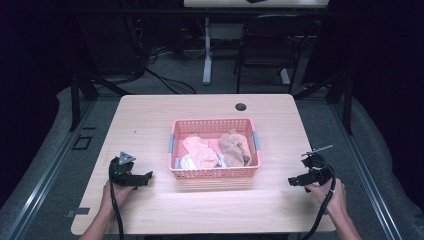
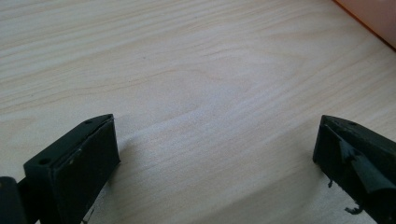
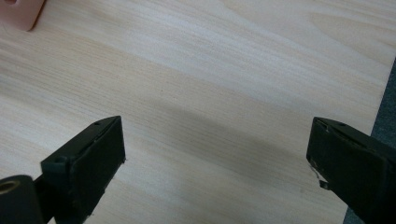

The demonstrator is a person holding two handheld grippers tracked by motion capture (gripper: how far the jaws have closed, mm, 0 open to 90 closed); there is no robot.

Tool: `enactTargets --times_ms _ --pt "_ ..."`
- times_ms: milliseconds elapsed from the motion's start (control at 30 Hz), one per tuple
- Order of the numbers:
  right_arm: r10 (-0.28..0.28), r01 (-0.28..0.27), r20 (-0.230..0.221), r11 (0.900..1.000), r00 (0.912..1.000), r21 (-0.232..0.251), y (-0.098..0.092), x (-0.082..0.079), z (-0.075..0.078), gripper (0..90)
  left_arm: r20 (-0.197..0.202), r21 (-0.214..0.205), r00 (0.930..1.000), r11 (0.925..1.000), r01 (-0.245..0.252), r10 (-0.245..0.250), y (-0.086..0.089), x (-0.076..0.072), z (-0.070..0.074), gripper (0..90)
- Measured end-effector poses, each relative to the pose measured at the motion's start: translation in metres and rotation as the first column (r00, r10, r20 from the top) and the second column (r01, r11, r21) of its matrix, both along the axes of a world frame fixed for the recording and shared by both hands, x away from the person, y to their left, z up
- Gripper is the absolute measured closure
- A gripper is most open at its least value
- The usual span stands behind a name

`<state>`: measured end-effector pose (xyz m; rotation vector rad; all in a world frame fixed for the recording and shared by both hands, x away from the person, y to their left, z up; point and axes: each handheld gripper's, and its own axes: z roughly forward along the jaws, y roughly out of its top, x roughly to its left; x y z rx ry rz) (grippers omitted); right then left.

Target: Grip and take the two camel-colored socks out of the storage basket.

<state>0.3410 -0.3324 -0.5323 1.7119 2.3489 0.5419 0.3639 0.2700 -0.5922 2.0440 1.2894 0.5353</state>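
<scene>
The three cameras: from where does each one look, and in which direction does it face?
High view: above the person's side, facing forward and down on the table, the pink basket, both hands and the left gripper and right gripper.
Left gripper view: rides the left gripper, looks between open jaws at the wood; basket corner at upper right.
Right gripper view: rides the right gripper, jaws open over the table.
Shared: the wood tabletop and the basket.
</scene>
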Motion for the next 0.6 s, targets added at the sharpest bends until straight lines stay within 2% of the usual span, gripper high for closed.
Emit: enactTargets --times_ms 233,367,567,600 --pt "0.014 -0.014 -0.001 0.9999 0.9999 -0.001 0.001 0.001 0.003 4.6 0.000 0.000 1.0000 1.0000 0.000 0.000 0.000 0.000 0.000 0.0" --pt "0.012 -0.012 0.009 0.9998 0.9999 0.017 0.002 0.001 0.007 4.6 0.000 0.000 1.0000 1.0000 -0.001 0.001 0.000 0.000 0.000 0.0" --pt "0.033 -0.033 0.023 0.9993 0.9992 0.019 0.005 0.003 0.023 4.6 -0.007 0.002 1.0000 1.0000 -0.001 0.001 0.000 0.000 0.001 0.0" --pt "0.033 -0.034 0.026 0.9991 0.9991 0.024 0.006 0.003 0.025 4.6 0.001 0.000 1.0000 1.0000 -0.005 0.005 0.000 0.000 0.000 0.0"
